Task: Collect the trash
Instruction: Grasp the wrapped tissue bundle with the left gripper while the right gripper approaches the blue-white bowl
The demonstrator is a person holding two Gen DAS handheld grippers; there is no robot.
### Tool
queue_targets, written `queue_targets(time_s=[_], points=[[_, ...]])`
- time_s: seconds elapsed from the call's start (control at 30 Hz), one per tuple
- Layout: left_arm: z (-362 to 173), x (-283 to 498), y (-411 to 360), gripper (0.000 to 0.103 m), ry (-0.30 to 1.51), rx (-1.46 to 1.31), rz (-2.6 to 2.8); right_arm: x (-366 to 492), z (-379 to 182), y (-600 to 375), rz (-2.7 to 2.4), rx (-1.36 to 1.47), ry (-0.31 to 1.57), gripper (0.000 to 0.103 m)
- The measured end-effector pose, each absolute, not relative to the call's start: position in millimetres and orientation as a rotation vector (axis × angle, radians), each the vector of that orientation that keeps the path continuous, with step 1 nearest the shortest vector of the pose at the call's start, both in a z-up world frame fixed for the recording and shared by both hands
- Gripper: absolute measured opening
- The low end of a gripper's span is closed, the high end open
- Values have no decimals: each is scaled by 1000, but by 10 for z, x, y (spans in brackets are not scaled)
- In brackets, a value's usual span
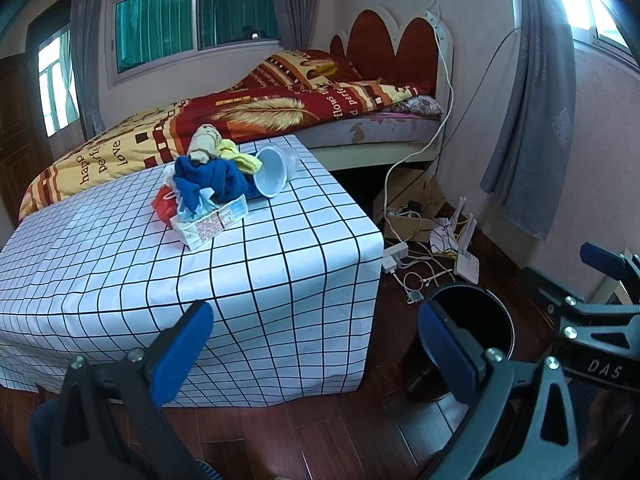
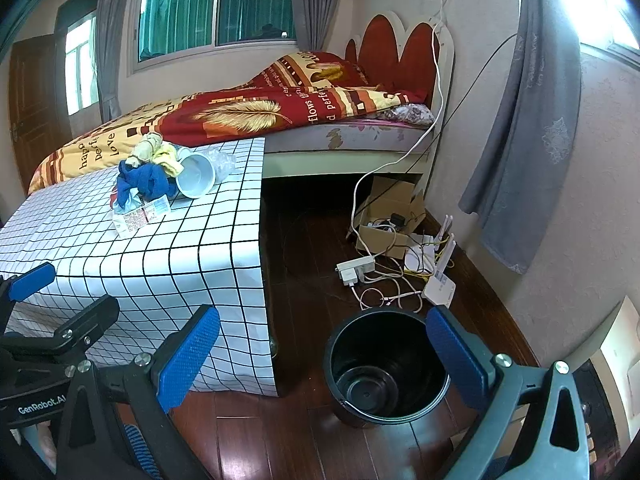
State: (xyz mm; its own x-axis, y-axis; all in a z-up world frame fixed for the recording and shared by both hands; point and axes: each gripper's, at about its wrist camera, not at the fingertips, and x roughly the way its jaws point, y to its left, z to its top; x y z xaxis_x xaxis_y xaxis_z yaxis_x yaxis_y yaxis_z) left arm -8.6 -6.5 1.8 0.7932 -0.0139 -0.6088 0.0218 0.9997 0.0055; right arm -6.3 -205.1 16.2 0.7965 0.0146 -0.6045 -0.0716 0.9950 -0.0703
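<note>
On the table with the white checked cloth (image 1: 280,248) (image 2: 192,248) lies a heap: a flattened carton (image 1: 212,226) (image 2: 140,214), a red wrapper (image 1: 164,204), blue cloth (image 1: 212,178) (image 2: 146,182), yellow cloth (image 1: 240,156) (image 2: 166,158), a tipped white cup (image 1: 272,174) (image 2: 198,176) and clear plastic (image 2: 224,162). A black bin (image 2: 384,368) (image 1: 480,320) stands on the floor right of the table, with nothing in it. My left gripper (image 1: 316,344) is open, low before the table's near corner. My right gripper (image 2: 324,356) is open above the floor, its right finger over the bin's rim. Neither holds anything.
A bed (image 1: 248,108) with a red and yellow quilt stands behind the table. Cables, a power strip (image 2: 356,268), a router (image 2: 440,288) and a cardboard box (image 2: 384,236) clutter the floor by the right wall. Grey curtains (image 2: 524,132) hang at the right.
</note>
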Motion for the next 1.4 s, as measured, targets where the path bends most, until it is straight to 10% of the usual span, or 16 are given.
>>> queue_targets(time_s=[0.7, 1.4], points=[[196, 683, 998, 99, 581, -92, 106, 736, 179, -1651, 218, -101, 614, 103], [138, 2193, 1517, 77, 622, -86, 136, 3024, -172, -638, 389, -130, 690, 77]])
